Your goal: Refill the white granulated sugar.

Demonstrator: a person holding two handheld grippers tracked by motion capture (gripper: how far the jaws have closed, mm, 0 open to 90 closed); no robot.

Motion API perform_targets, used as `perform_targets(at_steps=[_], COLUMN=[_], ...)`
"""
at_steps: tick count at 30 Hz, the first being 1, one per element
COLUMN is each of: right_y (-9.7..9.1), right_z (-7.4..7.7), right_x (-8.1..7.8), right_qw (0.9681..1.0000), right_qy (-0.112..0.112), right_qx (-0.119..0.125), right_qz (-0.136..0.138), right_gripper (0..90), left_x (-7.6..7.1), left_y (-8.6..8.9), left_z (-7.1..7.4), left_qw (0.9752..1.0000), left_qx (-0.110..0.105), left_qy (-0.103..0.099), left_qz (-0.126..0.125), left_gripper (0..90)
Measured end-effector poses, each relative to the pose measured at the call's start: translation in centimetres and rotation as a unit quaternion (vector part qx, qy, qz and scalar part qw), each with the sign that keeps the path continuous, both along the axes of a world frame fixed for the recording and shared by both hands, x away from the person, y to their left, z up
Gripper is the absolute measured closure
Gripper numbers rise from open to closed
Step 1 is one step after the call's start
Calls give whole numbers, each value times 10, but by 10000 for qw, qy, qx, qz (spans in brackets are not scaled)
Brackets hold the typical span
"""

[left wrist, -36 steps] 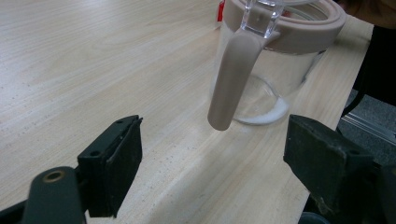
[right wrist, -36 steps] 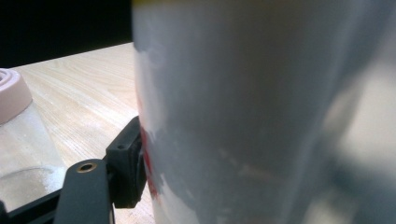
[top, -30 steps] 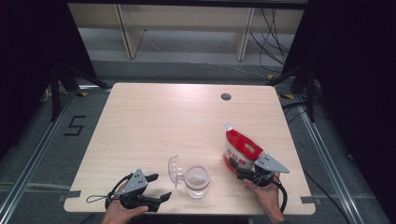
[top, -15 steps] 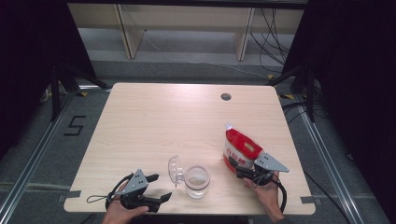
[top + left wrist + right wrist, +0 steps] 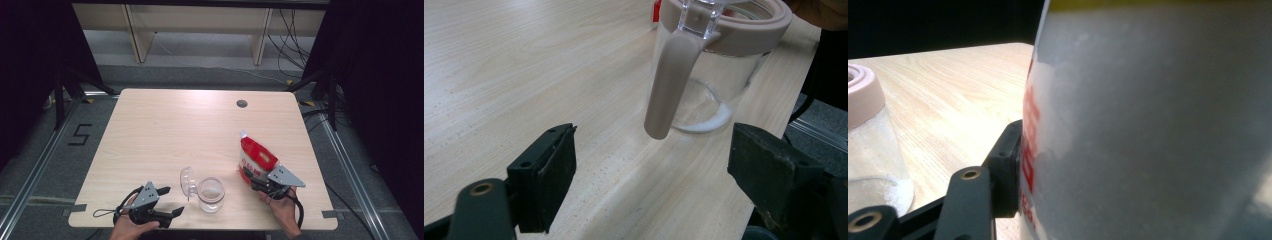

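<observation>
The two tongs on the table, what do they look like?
Both the left tongs and the right tongs are black, each topped by a grey three-cornered plate. Each trails a black cable. The jaws are blocky black pads on arms with brass-coloured rivets. Bare hands hold them; no sleeves are visible.

light: even, from overhead, pale wooden table [image 5: 165, 130] bright | surround: dark | shadows: soft, short | blur: red-and-white pouch [image 5: 1158, 130] out of focus up close | glare: none

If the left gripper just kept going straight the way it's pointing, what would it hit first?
Most likely the glass jar. In the left gripper view, the left gripper has open jaws aimed across bare table at it, and the jar's hanging pinkish strap looks nearest, though depth is hard to judge.
</observation>
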State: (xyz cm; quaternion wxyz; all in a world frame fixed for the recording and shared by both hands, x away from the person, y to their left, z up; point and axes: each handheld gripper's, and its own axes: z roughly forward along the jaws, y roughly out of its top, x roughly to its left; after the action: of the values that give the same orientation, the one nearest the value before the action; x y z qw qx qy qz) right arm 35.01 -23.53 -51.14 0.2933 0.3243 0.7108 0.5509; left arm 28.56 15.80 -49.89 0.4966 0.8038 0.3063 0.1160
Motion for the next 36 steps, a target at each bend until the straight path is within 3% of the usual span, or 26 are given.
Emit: perform_targets(at_steps=[2,4,7,8,11,14,15,17,20,21,23,25,26,27,28,29,31,33,34,35,36], right_y=[1,2,3,4,5,8,8,10,12,14,15,18,21,21,21,23,25,26,28,28,29], right_z=[2,2,3,4,7,12,14,15,19,22,24,30,35,35,37,38,40,40,41,41,42], right_x=[0,-2,-2,-2,-4,-9,-9,-12,-22,-27,-31,-37,-45,-45,-48,-53,-58,-65,-69,-69,-71], right_qw=[9999,9999,9998,9994,9990,9955,9917,9900,9809,9738,9726,9674,9592,9592,9527,9506,9391,9306,9188,9188,9127], right_qy=[-122,-13,-99,-187,-157,-297,-447,-454,-577,-720,-718,-932,-1171,-1171,-1287,-1330,-1487,-1567,-1721,-1721,-1812], right_qx=[-90,-97,-157,-260,-407,-892,-1198,-1328,-1837,-2140,-2191,-2339,-2564,-2564,-2746,-2796,-3097,-3304,-3550,-3550,-3660], right_qz=[11,-31,-47,-92,-61,-66,-115,-126,-273,-262,-292,-256,-214,-214,-200,-204,-127,-149,-130,-130,-130], right_gripper=[456,459,462,463,465,469,471,472,474,475,475,476,477,477,477,477,478,479,479,479,479], left_x=[0,-1,-1,-1,-1,-1,0,0,-1,-1,-2,-1,0,0,0,0,-1,-1,0,0,0], left_y=[0,-1,-1,-1,-1,-1,0,0,0,-1,-1,-1,-1,-1,-1,-1,-2,-1,0,0,1], left_z=[0,0,-1,0,0,0,0,0,0,0,0,0,0,0,0,-1,-1,0,0,0,0], left_qw=[10000,9999,9999,9999,10000,10000,10000,10000,10000,10000,10000,10000,10000,10000,10000,10000,9999,10000,10000,10000,9999], left_qx=[0,-57,-53,-46,-44,-9,7,31,-24,-14,9,7,6,6,15,-5,-27,25,66,66,135], left_qy=[-7,83,71,63,63,43,-5,-36,47,29,26,-27,-31,-31,-36,9,64,3,-14,-14,3], left_qz=[-1,73,68,64,62,73,17,4,63,60,81,34,2,2,2,38,83,46,25,25,43], left_gripper=[191,191,191,191,191,191,191,191,191,191,192,192,191,191,191,191,191,191,191,192,192])
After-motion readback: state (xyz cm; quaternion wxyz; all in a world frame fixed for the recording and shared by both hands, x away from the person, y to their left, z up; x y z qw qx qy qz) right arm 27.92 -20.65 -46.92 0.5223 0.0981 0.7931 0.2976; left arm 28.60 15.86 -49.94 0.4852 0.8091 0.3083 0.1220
